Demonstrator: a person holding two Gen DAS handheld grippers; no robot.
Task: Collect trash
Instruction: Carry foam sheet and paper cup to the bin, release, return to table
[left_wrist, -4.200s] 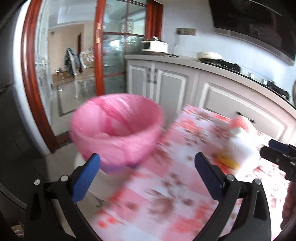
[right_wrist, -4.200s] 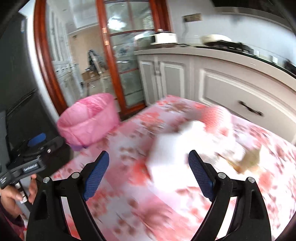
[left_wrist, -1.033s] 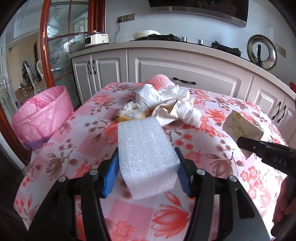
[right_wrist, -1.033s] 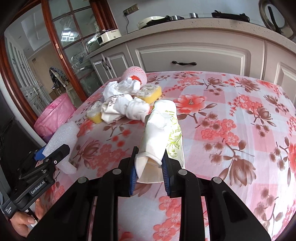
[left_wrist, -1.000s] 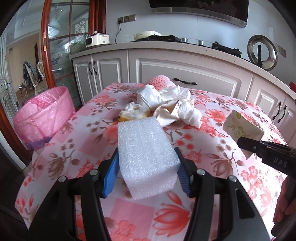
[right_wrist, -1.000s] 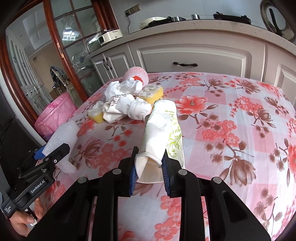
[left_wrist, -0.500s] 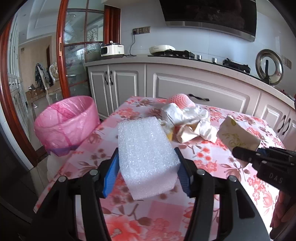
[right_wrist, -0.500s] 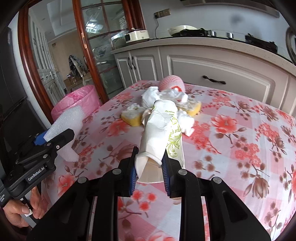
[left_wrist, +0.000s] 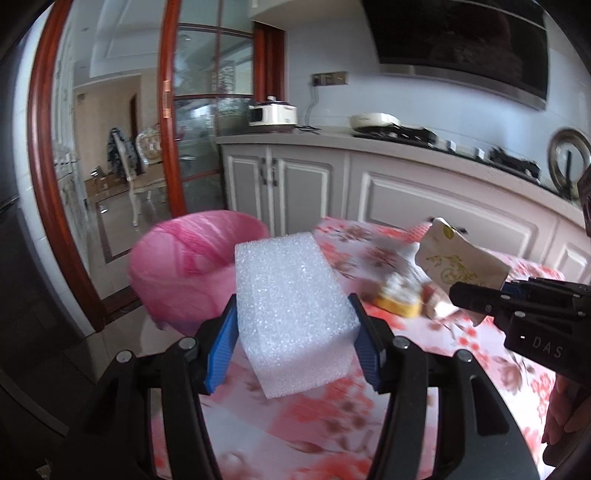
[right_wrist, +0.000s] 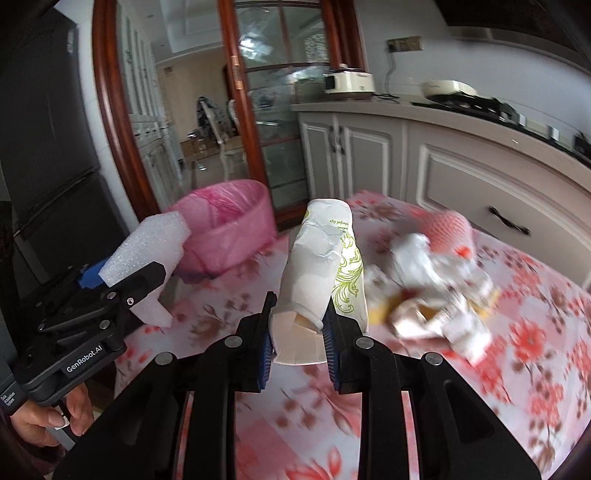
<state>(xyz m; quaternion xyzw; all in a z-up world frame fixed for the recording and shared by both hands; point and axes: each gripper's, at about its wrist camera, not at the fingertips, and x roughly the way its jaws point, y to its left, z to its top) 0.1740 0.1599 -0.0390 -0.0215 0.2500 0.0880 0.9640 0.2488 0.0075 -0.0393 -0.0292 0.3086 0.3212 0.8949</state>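
Note:
My left gripper (left_wrist: 293, 343) is shut on a white foam block (left_wrist: 291, 310), held above the floral tablecloth (left_wrist: 332, 413). Just beyond it stands a bin lined with a pink bag (left_wrist: 192, 266), off the table's left end. My right gripper (right_wrist: 298, 339) is shut on a crushed paper cup with a green pattern (right_wrist: 321, 266), also lifted off the table. That cup (left_wrist: 458, 258) shows at the right of the left wrist view, and the foam block (right_wrist: 147, 254) at the left of the right wrist view. The pink bin (right_wrist: 225, 229) lies ahead and left of the cup.
A heap of crumpled white paper (right_wrist: 436, 291), yellow sponge pieces (left_wrist: 399, 302) and a pink foam net (right_wrist: 447, 229) lies on the table. White cabinets (left_wrist: 406, 199) run along the far side. A glass door with a red frame (left_wrist: 173, 147) stands behind the bin.
Both grippers have risen and swung left toward the pink bin, each carrying its item. The bin now looks larger and closer, and the trash heap has slid to the right.

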